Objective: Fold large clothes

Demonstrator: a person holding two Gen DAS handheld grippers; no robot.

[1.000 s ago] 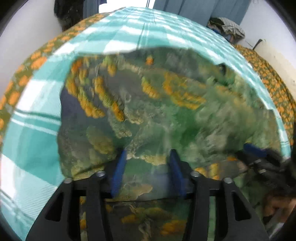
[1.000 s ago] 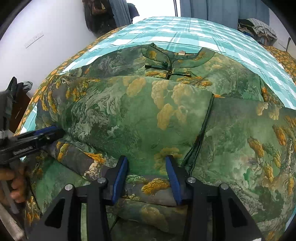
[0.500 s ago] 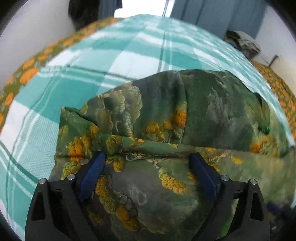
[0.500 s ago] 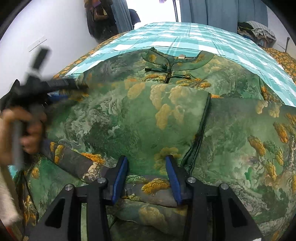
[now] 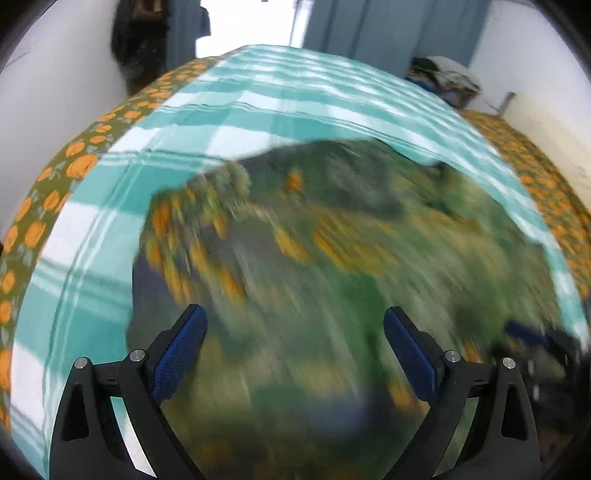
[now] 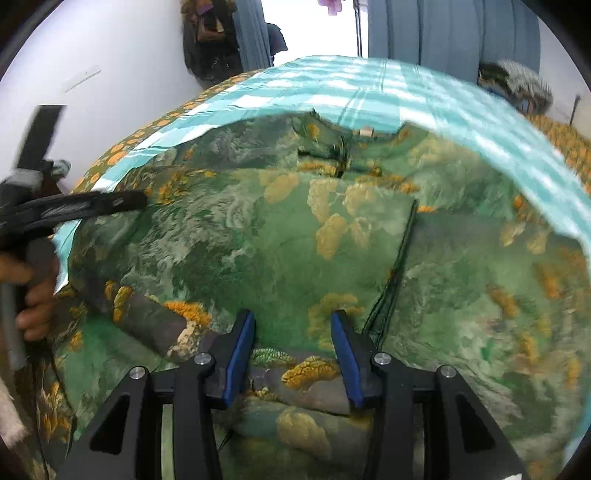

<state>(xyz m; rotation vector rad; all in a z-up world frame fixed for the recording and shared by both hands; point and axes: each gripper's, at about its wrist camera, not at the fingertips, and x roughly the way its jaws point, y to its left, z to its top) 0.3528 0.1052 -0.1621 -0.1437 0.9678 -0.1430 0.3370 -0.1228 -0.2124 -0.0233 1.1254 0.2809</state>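
Note:
A large green garment with orange and yellow print (image 6: 288, 236) lies partly folded on the bed, collar (image 6: 343, 144) at the far side. It also fills the blurred left wrist view (image 5: 314, 258). My left gripper (image 5: 295, 350) is open wide and empty, above the garment's left part; it shows in the right wrist view (image 6: 85, 206) at the left edge. My right gripper (image 6: 291, 350) has its blue pads on either side of a folded sleeve band (image 6: 306, 369) at the near edge; the jaws stand partly apart, and grip on the cloth is unclear.
The bed carries a teal and white checked sheet (image 5: 258, 107) over an orange-flowered cover (image 5: 77, 162). White walls stand left and right. Blue curtains (image 6: 450, 33) and a pile of clothes (image 6: 517, 85) are at the far end.
My left gripper opened wide, let go of the cloth and pulled back up. The right gripper stayed in place on the sleeve band.

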